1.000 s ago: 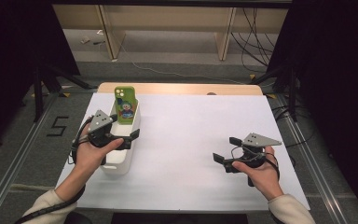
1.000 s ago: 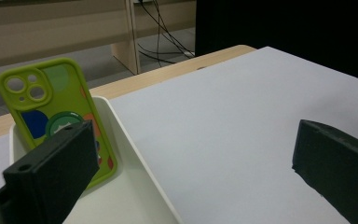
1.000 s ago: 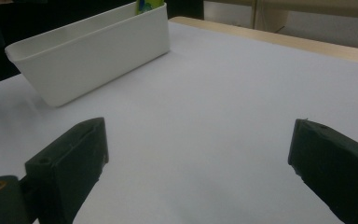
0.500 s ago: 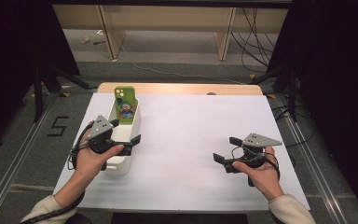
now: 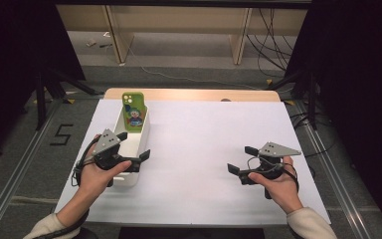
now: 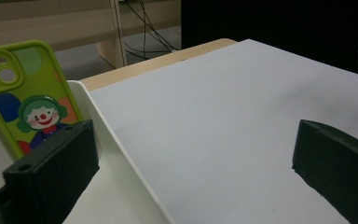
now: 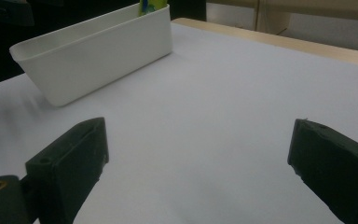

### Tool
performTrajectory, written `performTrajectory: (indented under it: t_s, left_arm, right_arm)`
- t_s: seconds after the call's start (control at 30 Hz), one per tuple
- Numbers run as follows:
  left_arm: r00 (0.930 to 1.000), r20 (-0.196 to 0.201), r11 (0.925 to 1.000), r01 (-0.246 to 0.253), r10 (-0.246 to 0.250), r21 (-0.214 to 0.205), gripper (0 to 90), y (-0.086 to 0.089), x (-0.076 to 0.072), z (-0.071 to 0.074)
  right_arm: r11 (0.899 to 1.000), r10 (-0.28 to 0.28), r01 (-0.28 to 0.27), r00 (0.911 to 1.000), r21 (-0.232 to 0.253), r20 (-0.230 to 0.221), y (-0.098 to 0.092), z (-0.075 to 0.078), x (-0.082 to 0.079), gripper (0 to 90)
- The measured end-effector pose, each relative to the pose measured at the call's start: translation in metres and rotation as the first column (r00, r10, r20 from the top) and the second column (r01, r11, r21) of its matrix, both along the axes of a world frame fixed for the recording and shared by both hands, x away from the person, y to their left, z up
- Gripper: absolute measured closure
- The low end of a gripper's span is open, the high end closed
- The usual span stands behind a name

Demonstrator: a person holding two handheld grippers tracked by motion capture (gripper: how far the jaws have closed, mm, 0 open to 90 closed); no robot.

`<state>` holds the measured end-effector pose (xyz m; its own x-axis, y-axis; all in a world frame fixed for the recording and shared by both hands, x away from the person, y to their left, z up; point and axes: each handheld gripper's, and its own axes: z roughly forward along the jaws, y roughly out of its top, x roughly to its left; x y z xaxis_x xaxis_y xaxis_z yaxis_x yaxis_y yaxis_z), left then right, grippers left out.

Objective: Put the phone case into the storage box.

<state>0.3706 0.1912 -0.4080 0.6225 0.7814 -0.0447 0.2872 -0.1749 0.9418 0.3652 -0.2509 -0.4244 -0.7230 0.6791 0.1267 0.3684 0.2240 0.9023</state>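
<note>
**— What am I dealing with?**
White plastic, thin-walled: that bin (image 5: 129, 144) near the tabletop's (image 5: 214, 149) left edge looks light and stiff but smooth, so it may skid on the white sheet if you nudge it. Leaning upright at its far end is the phone case (image 5: 133, 112), lime green with a cartoon clown on its back. It probably flexes a little and weighs next to nothing.

**— Where do I take hold?**
Pinch the case by its top edge or across its two long sides, clear of the camera cut-out. For the bin, clamp one long wall at the rim.

**— How are my claws set?**
Your left claw (image 5: 133, 146) is spread wide, straddling the bin's right wall, one jaw inside and one outside, gripping nothing. Your right claw (image 5: 242, 160) is spread too, hovering over bare sheet towards the right edge, well apart from the bin.

**— Any writing to read?**
None on the case that I can make out; a "5" (image 5: 61, 134) is marked on the floor left of the tabletop.
</note>
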Motion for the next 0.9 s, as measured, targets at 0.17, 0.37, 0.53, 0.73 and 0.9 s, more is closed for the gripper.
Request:
performTrajectory:
  t_s: [0.17,0.37,0.53,0.73,0.9]
  left_arm:
    - [1.0,0.005,1.0,0.004,-0.004,0.005,0.0,-0.0009,-0.002,-0.0012]
    - [0.9998,0.022,0.9998,0.002,-0.003,0.02,0.0,-0.0008,-0.0031,-0.001]
    - [0.9999,0.016,0.9999,0.004,-0.004,0.013,0.0,-0.0017,-0.0036,-0.0021]
    - [0.9999,0.011,1.0,0.005,-0.005,-0.005,0.0,-0.0001,-0.0028,-0.0017]
    - [0.9999,0.009,0.9999,0.007,-0.007,-0.01,0.0,-0.0016,-0.0033,-0.0015]
  right_arm:
    - [1.0,0.003,-0.003,1.0,-0.002,0.002,0.0004,0.0,-0.0002,6.1]
    - [1.0,0.012,-0.012,0.9999,-0.007,0.0,0.0019,-0.0011,-0.0005,6.1]
    - [1.0,0.014,-0.014,0.9999,-0.002,0.005,0.0025,-0.0011,-0.0008,6.1]
    - [1.0,0.019,-0.019,0.9998,0.014,-0.004,0.002,-0.0004,-0.001,11.1]
    - [1.0,0.019,-0.019,0.9998,0.018,-0.005,0.0023,-0.0008,-0.0016,13.1]
